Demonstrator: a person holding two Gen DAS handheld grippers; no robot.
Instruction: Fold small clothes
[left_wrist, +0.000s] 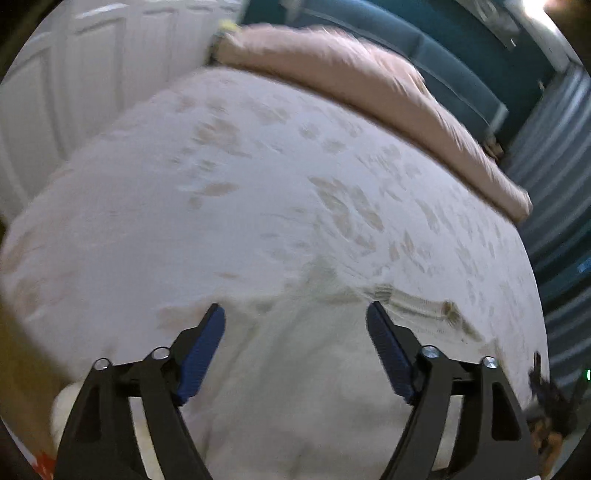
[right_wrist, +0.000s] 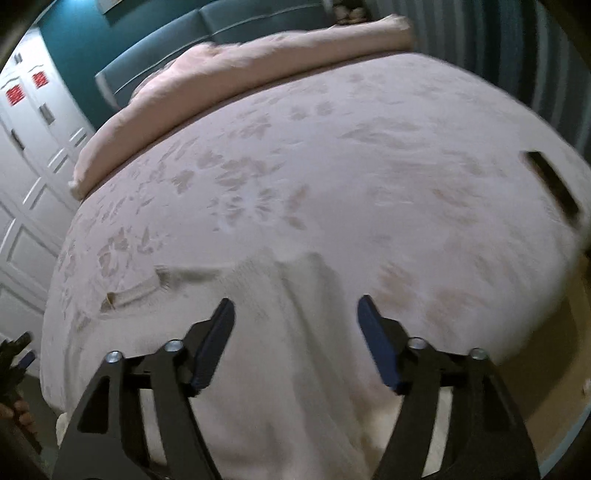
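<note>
A pale cream garment (left_wrist: 295, 350) lies on the bed near its front edge, with a ribbed sleeve or cuff (left_wrist: 417, 306) stretched out to the right. In the right wrist view the same garment (right_wrist: 291, 332) lies under the fingers, its sleeve (right_wrist: 147, 288) out to the left. My left gripper (left_wrist: 295, 314) is open and empty above the garment. My right gripper (right_wrist: 295, 308) is open and empty above it too. The other gripper shows at the edge of each view, in the left wrist view (left_wrist: 546, 391) and the right wrist view (right_wrist: 14, 354).
The bed has a pink floral cover (left_wrist: 258, 184) and a folded pink duvet (left_wrist: 351, 77) along its far side. A teal headboard (right_wrist: 221, 18) stands behind. White panelled doors (right_wrist: 29, 147) are on one side. A dark flat object (right_wrist: 554, 181) lies on the bed at the right.
</note>
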